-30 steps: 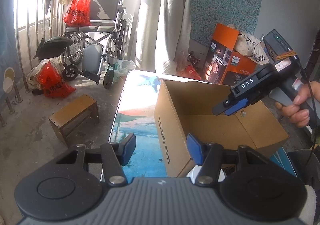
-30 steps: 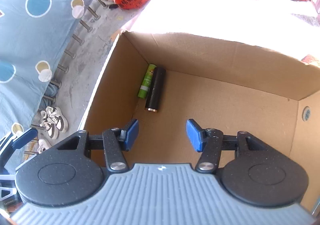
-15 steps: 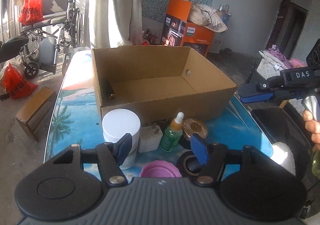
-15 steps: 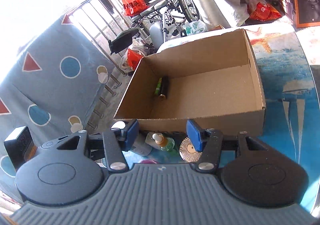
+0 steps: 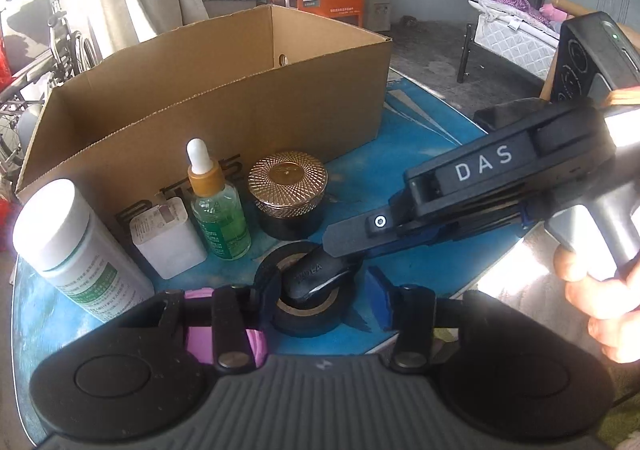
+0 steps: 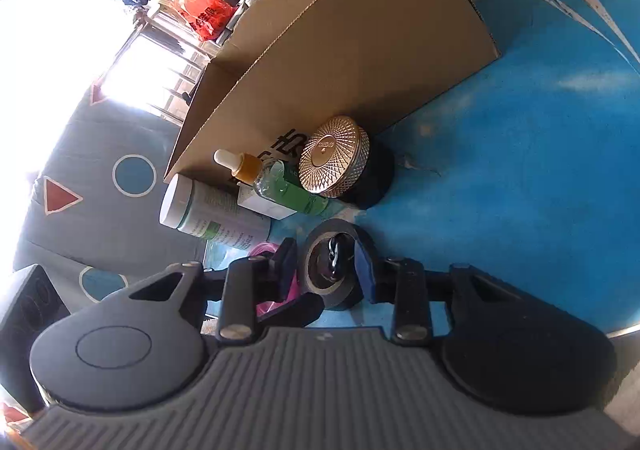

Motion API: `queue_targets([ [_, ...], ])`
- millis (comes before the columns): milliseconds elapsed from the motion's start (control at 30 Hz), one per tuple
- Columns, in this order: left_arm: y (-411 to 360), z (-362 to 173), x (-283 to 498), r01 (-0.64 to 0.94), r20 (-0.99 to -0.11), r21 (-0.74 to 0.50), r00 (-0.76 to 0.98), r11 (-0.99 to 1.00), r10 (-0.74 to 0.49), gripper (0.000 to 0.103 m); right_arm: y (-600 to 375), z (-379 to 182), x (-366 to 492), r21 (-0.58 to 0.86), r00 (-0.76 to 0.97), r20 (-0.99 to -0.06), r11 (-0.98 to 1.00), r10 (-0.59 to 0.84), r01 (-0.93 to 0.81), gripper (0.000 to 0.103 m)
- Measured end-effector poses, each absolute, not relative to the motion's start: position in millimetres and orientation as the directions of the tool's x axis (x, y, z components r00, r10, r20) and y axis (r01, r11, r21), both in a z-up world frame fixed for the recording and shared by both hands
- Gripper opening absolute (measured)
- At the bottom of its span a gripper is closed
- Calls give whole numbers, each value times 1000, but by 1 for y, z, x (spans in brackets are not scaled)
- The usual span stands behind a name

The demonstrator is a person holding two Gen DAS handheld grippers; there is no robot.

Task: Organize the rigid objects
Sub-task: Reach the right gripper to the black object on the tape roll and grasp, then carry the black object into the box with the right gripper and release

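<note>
Half a second back both grippers hung farther off, with the right one out at the side. Both have since closed in on the cluster in front of the cardboard box.

Left wrist view: the left gripper (image 5: 322, 292) sits low over the table (image 5: 420, 154) with its jaws spread, one finger on each side of the black tape roll (image 5: 308, 316). A small dark object (image 5: 314, 276) lies in the roll's hole. The right gripper (image 5: 346, 248) reaches in from the right with its tip over that hole, and a hand (image 5: 600, 290) holds its handle. Its jaws are seen side-on here, so their gap cannot be read. Behind the roll, lined up along the wall of the cardboard box (image 5: 280, 90), stand a white jar (image 5: 76, 246), a small white block (image 5: 168, 238), a green dropper bottle (image 5: 218, 210) and a gold-lidded jar (image 5: 288, 192). They seem to be queued there for loading. A pink item (image 5: 240, 334) is half hidden under the left finger.

Right wrist view: this settles the gap. The right gripper (image 6: 325, 270) is released, its blue pads (image 6: 364, 270) flanking the tape roll (image 6: 344, 296) without clearly pressing it. The roll lies flat on the table (image 6: 520, 170), just in front of the gold-lidded jar (image 6: 334, 154) and outside the cardboard box (image 6: 360, 30). This looks like a lining-up for a pinch across the roll. Seen from above, the object in the hole shows a metallic glint that the other view lacks. Neither view sees into the box.
</note>
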State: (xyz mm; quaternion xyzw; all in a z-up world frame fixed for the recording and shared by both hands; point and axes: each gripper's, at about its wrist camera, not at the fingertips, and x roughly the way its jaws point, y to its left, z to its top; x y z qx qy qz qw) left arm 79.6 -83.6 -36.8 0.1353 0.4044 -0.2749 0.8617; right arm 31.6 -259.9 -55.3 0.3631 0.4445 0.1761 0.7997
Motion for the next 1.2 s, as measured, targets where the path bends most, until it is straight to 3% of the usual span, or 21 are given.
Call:
queue_targets([
  [200, -87, -43, 83, 584, -784, 11, 509, 812, -355, 36, -248, -55, 51, 739, 555, -564, 673, 611, 11, 14],
  [433, -85, -41, 87, 565, -773, 32, 537, 825, -338, 35, -239, -45, 53, 716, 568, -551, 696, 611, -53, 14],
  [500, -84, -42, 89, 554, -769, 46, 551, 831, -325, 26, -237, -43, 55, 708, 572, -552, 704, 607, -63, 14],
  [600, -80, -43, 91, 547, -764, 42, 557, 836, -326, 22, -233, -44, 60, 702, 574, -556, 710, 602, -65, 14],
  [1200, -74, -40, 85, 557, -739, 53, 580, 829, -343, 21, -203, -51, 71, 634, 589, -599, 771, 542, -65, 15],
])
